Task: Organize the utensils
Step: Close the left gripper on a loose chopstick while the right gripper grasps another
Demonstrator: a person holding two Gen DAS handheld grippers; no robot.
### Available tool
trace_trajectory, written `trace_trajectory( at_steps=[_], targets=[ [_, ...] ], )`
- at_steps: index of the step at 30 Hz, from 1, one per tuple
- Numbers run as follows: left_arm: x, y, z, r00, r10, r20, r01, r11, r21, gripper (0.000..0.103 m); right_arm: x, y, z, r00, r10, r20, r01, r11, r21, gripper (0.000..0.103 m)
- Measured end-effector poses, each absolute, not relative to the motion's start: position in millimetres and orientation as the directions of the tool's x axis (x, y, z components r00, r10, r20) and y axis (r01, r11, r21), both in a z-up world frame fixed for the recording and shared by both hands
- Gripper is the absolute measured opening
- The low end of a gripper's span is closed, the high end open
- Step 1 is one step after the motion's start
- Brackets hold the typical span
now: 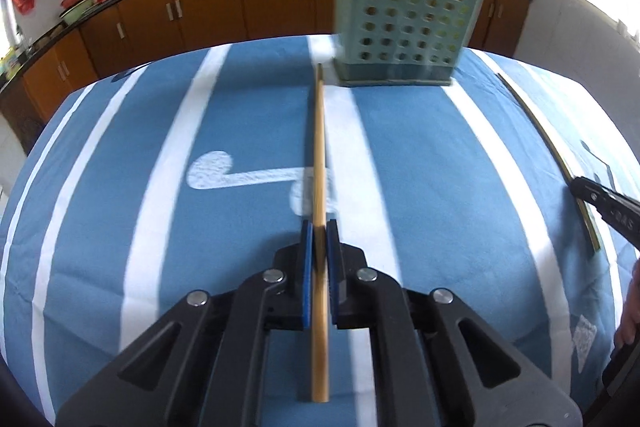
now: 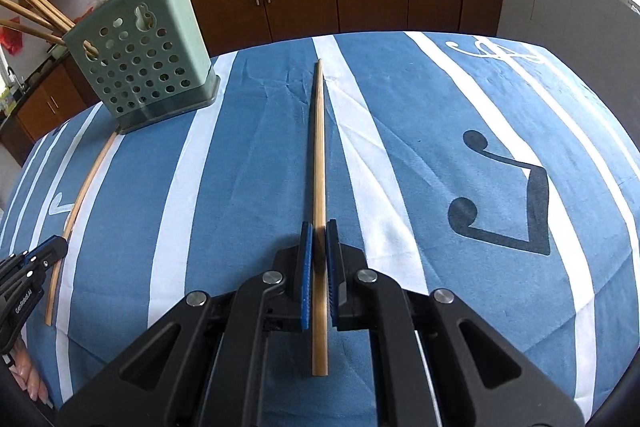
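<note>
Left wrist view: left gripper (image 1: 319, 227) pinches a light, stiff, slippery chopstick (image 1: 319, 155) near its butt, tip toward the holder (image 1: 408, 23) at one o'clock; right gripper (image 2: 319, 227) likewise pinches the second chopstick (image 2: 319, 155).

The left claw (image 1: 319, 227) is built from matte black plastic, with two angled arms pierced by triangular cut-outs. Four round silver pivot pins are set across the linkage. The inner faces of the fingers (image 1: 307, 267) are lined with blue ribbed pads. The right claw (image 2: 319, 227) is made the same way: black arms, triangular openings, silver pins and blue ribbed pads (image 2: 306, 267). In the right wrist view, white lettering is printed on the black body of the left claw at the left edge, too small to be read fully. Bare skin of a hand (image 2: 28, 383) is seen below it.
</note>
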State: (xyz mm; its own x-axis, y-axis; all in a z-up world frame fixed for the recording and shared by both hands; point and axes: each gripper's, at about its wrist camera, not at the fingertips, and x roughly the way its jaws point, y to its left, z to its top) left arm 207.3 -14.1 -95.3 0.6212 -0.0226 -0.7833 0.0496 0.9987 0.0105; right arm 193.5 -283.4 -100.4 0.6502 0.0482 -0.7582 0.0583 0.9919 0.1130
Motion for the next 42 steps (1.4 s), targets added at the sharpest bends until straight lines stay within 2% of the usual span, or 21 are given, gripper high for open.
trace_trajectory(
  at_steps=[3,10,18,25,42],
  targets=[
    [215,13,-95,0.621,0.020,-0.783,-0.018,1.000,0.010,0.008,197,-279,-101,0.651,0.057,-0.757,0.041,0.993,0.111,0.007],
    [226,45,-94,0.628,0.027,-0.778,-0.058,0.998,-0.012,0.010,200,-273,-102,0.662,0.044,-0.748,0.021,0.997,0.077,0.008],
    [227,44,-96,0.630,0.014,-0.776,-0.062,0.998,-0.032,0.012,200,-276,-103,0.666,0.052,-0.744,0.016,0.996,0.084,0.008],
    [225,41,-97,0.631,0.002,-0.775,-0.045,0.998,-0.034,0.018,200,-276,-103,0.666,0.054,-0.744,0.016,0.996,0.087,0.008],
    [225,47,-97,0.635,-0.031,-0.772,-0.044,0.996,-0.076,0.019,199,-277,-103,0.668,0.062,-0.742,0.016,0.995,0.097,0.008]
  ],
)
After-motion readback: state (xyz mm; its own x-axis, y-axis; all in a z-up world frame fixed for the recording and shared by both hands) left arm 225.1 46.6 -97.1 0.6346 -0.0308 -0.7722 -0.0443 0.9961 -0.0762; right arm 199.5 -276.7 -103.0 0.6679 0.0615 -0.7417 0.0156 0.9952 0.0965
